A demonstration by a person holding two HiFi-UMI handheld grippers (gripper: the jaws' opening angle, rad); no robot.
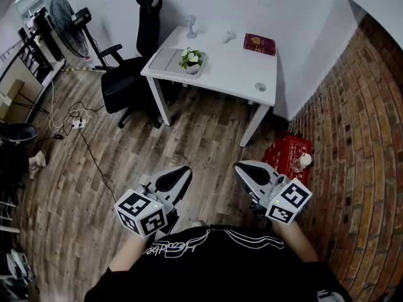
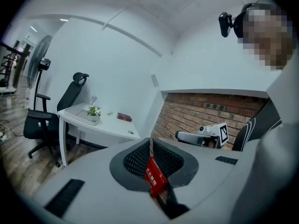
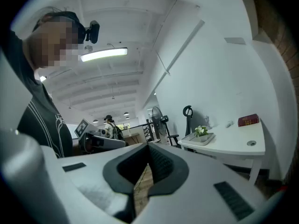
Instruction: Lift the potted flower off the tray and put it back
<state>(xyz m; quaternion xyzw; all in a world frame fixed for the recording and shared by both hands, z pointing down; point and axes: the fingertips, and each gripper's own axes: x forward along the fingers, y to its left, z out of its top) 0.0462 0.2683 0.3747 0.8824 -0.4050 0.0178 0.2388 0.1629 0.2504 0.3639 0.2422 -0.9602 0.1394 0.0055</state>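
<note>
The potted flower (image 1: 191, 58) is a small white pot with green leaves and pale blooms. It stands in a grey tray (image 1: 165, 61) at the left end of a white table (image 1: 233, 68), far ahead of me. Both gripper views show the potted flower (image 2: 94, 111) (image 3: 202, 130) small and distant. My left gripper (image 1: 186, 169) and right gripper (image 1: 239, 166) hang side by side over the wooden floor near my body. In its own view, the left gripper (image 2: 151, 141) is shut with its tips meeting. The right gripper (image 3: 148, 147) is also shut, and neither holds anything.
A black office chair (image 1: 129, 74) stands left of the table and a floor fan (image 1: 66, 33) beyond it. On the table lie a red book (image 1: 259, 43) and a glass (image 1: 191, 25). A red package (image 1: 286, 154) sits by the brick wall (image 1: 352, 137). Cables (image 1: 79, 121) trail on the floor.
</note>
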